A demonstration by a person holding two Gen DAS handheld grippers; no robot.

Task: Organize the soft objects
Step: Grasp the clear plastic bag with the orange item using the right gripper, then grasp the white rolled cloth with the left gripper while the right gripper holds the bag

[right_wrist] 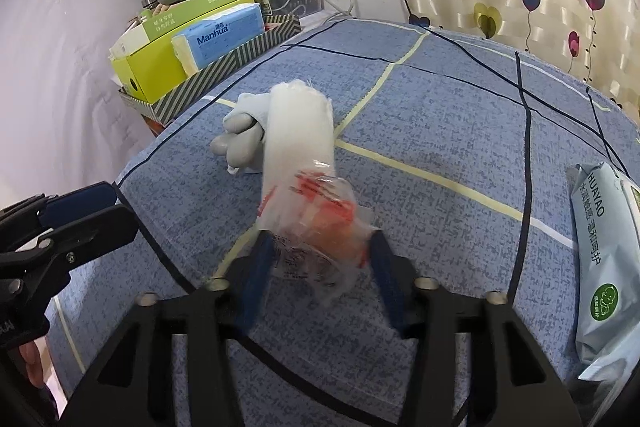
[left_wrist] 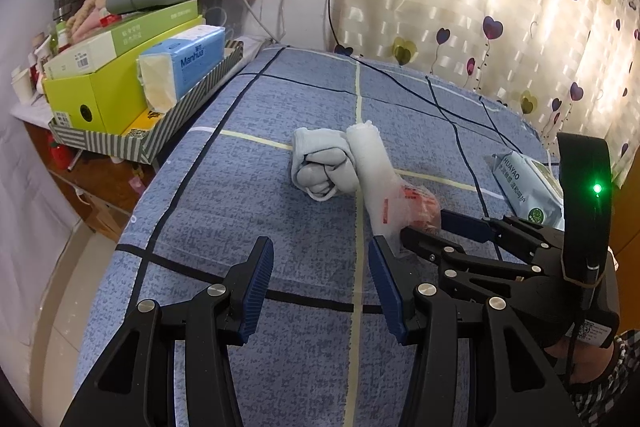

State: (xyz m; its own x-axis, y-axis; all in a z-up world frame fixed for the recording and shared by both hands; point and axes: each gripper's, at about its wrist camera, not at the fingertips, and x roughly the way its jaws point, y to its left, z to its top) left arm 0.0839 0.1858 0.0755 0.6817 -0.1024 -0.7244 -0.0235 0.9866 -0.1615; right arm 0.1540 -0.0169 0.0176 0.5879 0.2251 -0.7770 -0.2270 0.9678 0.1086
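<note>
A white rolled cloth [right_wrist: 300, 131] lies on the blue checked bed sheet [right_wrist: 440, 115], its near end inside a clear plastic wrapper with red print [right_wrist: 320, 219]. My right gripper [right_wrist: 320, 251] is closed on that wrapped end, a pad against each side. A grey knotted cloth bundle [right_wrist: 240, 135] touches the roll's far left side. In the left wrist view the white roll [left_wrist: 370, 159] and the grey bundle [left_wrist: 320, 163] lie ahead, and the right gripper [left_wrist: 424, 225] comes in from the right. My left gripper [left_wrist: 320, 251] stands open over bare sheet, holding nothing.
A pale blue wet-wipe pack [right_wrist: 604, 247] lies on the sheet to the right. A striped tray [left_wrist: 192, 107] at the bed's far left edge holds a blue tissue pack [left_wrist: 188, 67] and green boxes. A black cable [left_wrist: 400, 83] crosses the far sheet. A heart-patterned curtain hangs behind.
</note>
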